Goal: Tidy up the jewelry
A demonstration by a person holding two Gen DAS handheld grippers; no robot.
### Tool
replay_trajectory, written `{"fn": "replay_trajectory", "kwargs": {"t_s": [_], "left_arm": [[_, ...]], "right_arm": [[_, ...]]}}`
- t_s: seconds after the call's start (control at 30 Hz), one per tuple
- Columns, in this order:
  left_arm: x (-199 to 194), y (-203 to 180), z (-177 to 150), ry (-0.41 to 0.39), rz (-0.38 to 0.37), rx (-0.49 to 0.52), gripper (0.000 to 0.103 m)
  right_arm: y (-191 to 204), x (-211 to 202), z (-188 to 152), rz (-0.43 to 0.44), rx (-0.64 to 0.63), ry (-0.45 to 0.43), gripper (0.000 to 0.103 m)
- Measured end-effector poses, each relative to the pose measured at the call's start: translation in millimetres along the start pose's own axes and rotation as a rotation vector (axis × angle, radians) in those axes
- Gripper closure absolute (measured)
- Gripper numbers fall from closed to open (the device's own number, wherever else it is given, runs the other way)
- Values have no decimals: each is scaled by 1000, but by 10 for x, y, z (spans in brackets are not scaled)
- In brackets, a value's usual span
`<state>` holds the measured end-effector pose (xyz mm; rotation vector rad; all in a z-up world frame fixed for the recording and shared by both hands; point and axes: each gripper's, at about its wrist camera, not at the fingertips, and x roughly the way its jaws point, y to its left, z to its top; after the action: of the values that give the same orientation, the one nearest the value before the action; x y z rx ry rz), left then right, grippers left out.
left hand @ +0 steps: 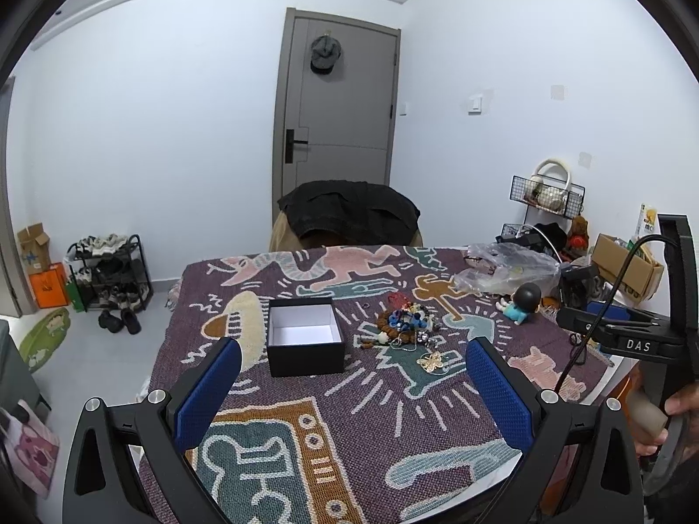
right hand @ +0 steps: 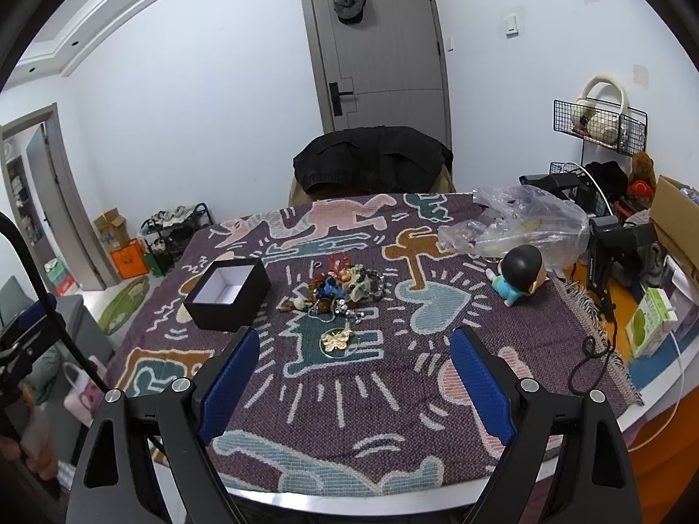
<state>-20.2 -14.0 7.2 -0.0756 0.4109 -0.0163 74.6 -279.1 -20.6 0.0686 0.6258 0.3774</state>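
A pile of jewelry (left hand: 408, 321) lies on the patterned cloth mid-table; it also shows in the right wrist view (right hand: 340, 290). A gold butterfly piece (left hand: 430, 361) lies just in front of the pile, seen too in the right wrist view (right hand: 335, 340). A black box (left hand: 304, 336) with a white inside stands open and empty to the pile's left, also in the right wrist view (right hand: 227, 294). My left gripper (left hand: 354, 349) is open and empty, short of the box and the pile. My right gripper (right hand: 354, 340) is open and empty, short of the butterfly piece.
A small doll (right hand: 517, 277) with a black head lies right of the pile. A clear plastic bag (right hand: 524, 222) sits behind it. A chair with a dark jacket (right hand: 371, 161) stands at the table's far side. Boxes and a wire rack (right hand: 607, 131) crowd the right edge.
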Motion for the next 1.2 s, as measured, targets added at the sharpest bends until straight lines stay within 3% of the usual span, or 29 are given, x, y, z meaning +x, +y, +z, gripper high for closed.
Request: {"fn": "replay_trajectory", "kwargs": {"t_s": [0.8, 1.2], "left_arm": [[260, -65, -58, 18, -17, 3, 0], [747, -307, 23, 61, -99, 21, 2]], "right_arm": [[73, 149, 12, -8, -2, -42, 14], [-309, 407, 74, -38, 66, -15, 16]]}}
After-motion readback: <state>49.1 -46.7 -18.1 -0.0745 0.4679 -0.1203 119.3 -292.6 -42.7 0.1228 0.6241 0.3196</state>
